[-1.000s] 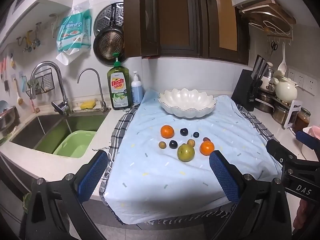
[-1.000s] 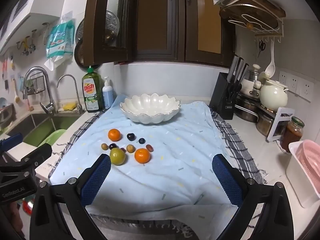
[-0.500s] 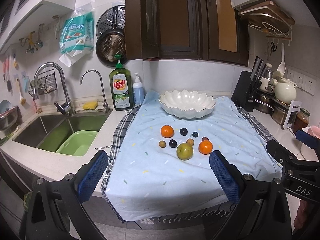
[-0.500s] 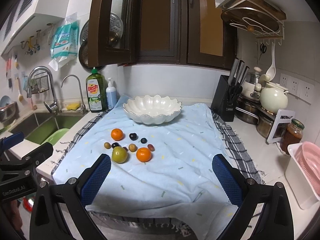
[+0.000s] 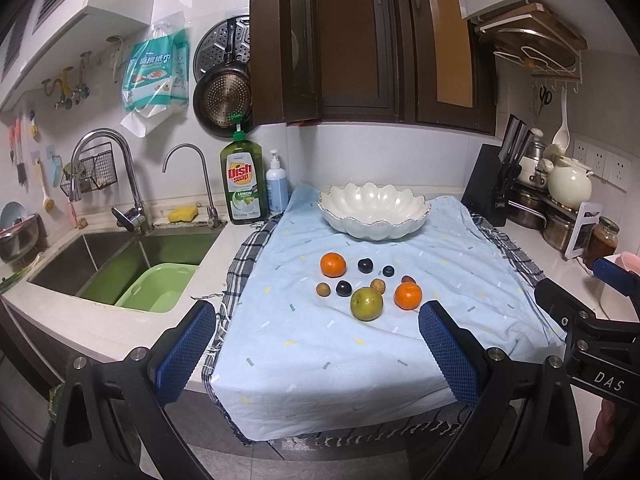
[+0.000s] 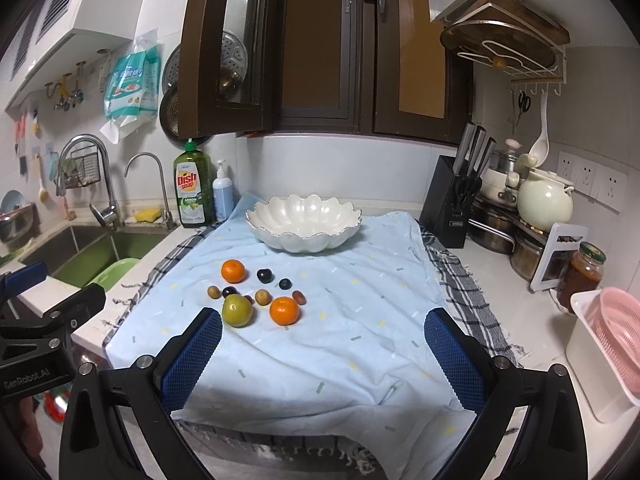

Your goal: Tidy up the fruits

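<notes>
A white scalloped bowl (image 5: 374, 210) (image 6: 304, 220) stands empty at the back of a light blue cloth (image 5: 320, 344) (image 6: 360, 320). In front of it lie two oranges (image 5: 333, 264) (image 5: 408, 295), a green apple (image 5: 366, 303) (image 6: 237, 310), and several small dark and brownish fruits (image 5: 365, 265). My left gripper (image 5: 318, 350) is open and empty, held off the counter's front edge, short of the fruit. My right gripper (image 6: 322, 360) is open and empty, also off the front edge; the apple sits just beyond its left finger.
A sink (image 5: 120, 256) with a green basin (image 5: 158, 286) lies left of the cloth. Dish soap (image 5: 243, 182) stands behind. A knife block (image 6: 456, 196), pots, a jar (image 6: 582, 276) and a pink rack (image 6: 616, 344) line the right.
Both grippers have drawn slightly back and up from the counter, so the cloth and fruit sit a little farther away. Nothing on the cloth has moved.
</notes>
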Motion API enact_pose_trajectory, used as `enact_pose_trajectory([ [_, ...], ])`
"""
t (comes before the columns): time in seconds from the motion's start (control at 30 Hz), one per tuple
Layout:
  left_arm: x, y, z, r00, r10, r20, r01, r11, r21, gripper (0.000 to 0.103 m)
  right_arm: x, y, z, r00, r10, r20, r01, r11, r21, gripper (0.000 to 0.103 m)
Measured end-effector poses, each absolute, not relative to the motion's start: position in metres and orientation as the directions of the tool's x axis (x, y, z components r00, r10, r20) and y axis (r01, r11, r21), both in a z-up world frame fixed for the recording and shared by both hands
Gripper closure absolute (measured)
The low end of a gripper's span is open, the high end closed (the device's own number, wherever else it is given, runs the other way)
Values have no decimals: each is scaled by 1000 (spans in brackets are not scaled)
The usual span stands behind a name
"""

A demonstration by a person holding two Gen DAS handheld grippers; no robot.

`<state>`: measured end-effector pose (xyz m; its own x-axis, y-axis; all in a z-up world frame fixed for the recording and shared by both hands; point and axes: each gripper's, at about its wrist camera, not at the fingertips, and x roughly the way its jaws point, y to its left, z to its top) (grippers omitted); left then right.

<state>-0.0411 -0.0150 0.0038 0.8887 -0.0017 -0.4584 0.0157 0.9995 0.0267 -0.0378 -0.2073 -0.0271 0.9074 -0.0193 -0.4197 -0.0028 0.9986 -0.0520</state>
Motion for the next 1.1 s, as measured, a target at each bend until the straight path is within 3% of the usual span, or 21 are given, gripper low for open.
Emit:
enact_pose_trajectory([
  [1.1,-46,-23,3,888,-13,-460,27,999,23,0,-44,-212,-20,915,-20,-404,-3,998,-56,1],
])
